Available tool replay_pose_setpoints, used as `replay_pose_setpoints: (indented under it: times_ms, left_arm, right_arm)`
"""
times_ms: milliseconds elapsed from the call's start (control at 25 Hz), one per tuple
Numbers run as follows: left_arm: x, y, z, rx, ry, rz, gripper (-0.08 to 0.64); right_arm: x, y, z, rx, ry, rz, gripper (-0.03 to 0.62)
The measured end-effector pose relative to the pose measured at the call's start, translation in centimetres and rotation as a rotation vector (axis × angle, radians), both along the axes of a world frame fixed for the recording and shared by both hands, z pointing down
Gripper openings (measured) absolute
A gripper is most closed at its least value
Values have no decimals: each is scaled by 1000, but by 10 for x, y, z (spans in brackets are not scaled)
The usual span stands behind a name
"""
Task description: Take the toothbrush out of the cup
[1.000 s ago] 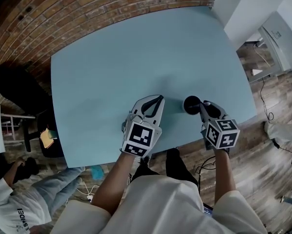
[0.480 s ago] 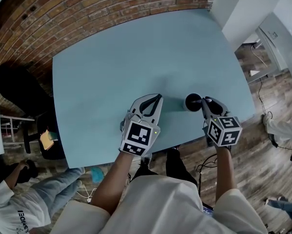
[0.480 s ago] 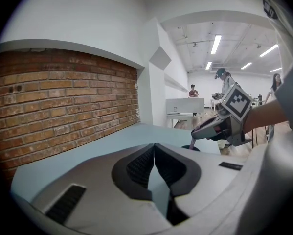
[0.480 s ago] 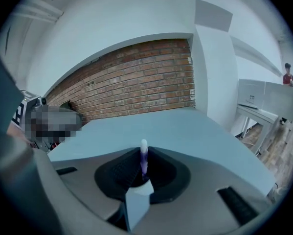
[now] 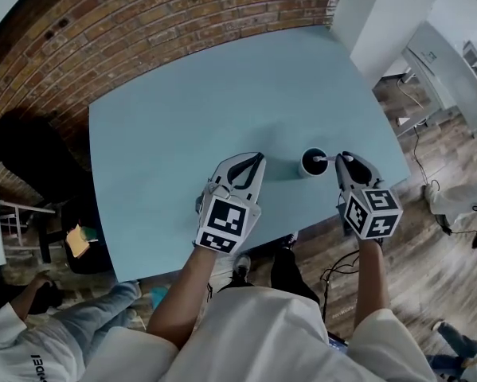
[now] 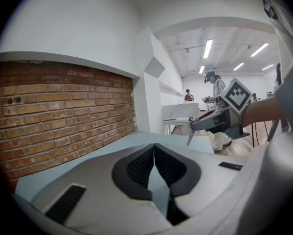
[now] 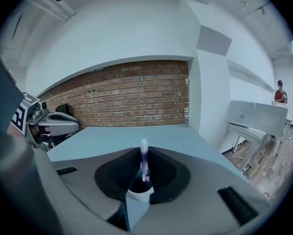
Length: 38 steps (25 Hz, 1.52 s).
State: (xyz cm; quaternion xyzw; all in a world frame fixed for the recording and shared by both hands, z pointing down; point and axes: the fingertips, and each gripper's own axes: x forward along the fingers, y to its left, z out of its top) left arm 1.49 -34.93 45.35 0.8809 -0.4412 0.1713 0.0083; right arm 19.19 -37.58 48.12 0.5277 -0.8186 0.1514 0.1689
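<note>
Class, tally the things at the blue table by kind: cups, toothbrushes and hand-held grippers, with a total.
cup: 1
toothbrush: 1
hand-held gripper: 2 (left hand-held gripper, right hand-held gripper)
Total: 4

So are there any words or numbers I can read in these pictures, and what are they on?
No words or numbers can be read.
White shirt, bottom left of the head view: dark print, too small and blurred to read.
Left cube and right cube: black-and-white square patterns, no letters.
</note>
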Motion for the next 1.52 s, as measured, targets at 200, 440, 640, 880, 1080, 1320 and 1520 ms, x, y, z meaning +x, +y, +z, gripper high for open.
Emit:
replay_pose_setpoints:
  times_ms: [200, 440, 640, 880, 1080, 1320, 1520]
  left_arm:
    - [-4, 14, -21, 45, 8, 28, 14]
    - [-5, 30, -48, 97, 25, 56, 12]
    - [-8, 45, -68, 141, 41, 81, 12]
    - [-19, 64, -88, 185, 52, 111, 12]
    - [-25, 76, -105, 215, 64, 144, 12]
    - [-21, 91, -121, 243, 76, 190, 12]
    - [-15, 104, -134, 268, 82, 225, 12]
  right_arm:
    - [-1, 18, -35, 71, 10, 30, 66]
    - [1, 46, -74, 144, 19, 62, 65]
    - [-1, 72, -103, 200, 32, 91, 64]
    - [-14, 105, -130, 253, 36, 117, 64]
    - [-21, 132, -153, 294, 38, 149, 64]
    - [-20, 162, -170, 329, 47, 190, 64]
    - [-18, 185, -178, 341, 54, 221, 63]
